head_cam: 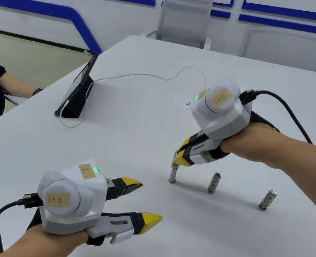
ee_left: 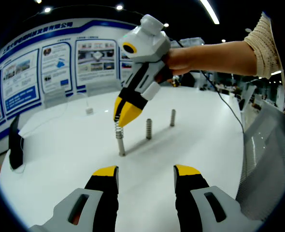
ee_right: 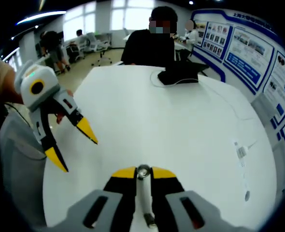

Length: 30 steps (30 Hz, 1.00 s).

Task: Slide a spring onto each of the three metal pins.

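Right gripper (head_cam: 178, 159) clamps small coiled steel spring (ee_left: 118, 129) atop thin upright metal pin (ee_left: 121, 147); judged light, compliant: hold mid-coil. Left gripper (head_cam: 149, 202) stands released.

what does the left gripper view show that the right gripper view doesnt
Left gripper view: the middle pin and far pin, both loaded, in line behind the near pin. Right gripper view: a person seated at the table's far end. Both: the white table, the left gripper open, the right gripper shut on a spring.
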### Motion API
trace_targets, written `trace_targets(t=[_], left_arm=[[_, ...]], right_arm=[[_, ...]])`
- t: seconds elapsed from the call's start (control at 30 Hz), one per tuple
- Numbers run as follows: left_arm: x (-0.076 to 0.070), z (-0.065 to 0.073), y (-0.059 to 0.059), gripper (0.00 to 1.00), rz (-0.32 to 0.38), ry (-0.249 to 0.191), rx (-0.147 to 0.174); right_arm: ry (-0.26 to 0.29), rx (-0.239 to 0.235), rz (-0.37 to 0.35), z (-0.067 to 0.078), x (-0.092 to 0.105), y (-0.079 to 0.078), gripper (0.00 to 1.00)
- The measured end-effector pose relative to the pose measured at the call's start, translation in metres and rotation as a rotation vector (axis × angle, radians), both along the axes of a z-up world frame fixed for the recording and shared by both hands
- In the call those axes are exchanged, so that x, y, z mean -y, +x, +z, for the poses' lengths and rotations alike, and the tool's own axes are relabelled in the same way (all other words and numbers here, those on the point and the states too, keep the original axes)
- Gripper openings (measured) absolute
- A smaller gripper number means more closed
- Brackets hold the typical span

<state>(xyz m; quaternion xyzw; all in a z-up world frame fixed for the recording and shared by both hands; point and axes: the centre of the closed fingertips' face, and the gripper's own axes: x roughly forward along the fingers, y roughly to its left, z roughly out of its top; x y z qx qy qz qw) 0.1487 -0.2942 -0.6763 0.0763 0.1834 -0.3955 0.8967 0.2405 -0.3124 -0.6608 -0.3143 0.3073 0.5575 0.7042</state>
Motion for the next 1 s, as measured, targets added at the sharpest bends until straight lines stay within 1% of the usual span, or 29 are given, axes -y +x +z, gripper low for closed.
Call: trace_targets(t=[0.27,0.47,0.63,0.87,1.0], left_arm=[[0.002,-0.002,-0.001,0.46,-0.001,-0.002,-0.006],[0.0,-0.003,-0.001,0.46,0.003,-0.002,-0.011],[0.001,-0.003,0.0,0.46,0.005,-0.003,-0.012],[0.0,-0.004,0.0,0.46,0.007,-0.003,-0.015],[-0.001,-0.004,0.0,0.46,0.01,-0.005,-0.016]], right_arm=[[-0.006,-0.016,-0.019,-0.014,0.0,0.002,0.12],[-0.008,-0.027,-0.036,-0.022,0.001,0.003,0.12],[-0.011,-0.039,-0.045,-0.028,0.0,0.004,0.12],[-0.015,-0.045,-0.047,-0.034,-0.002,0.002,0.12],[-0.025,-0.045,-0.051,-0.039,-0.001,0.002,0.12]])
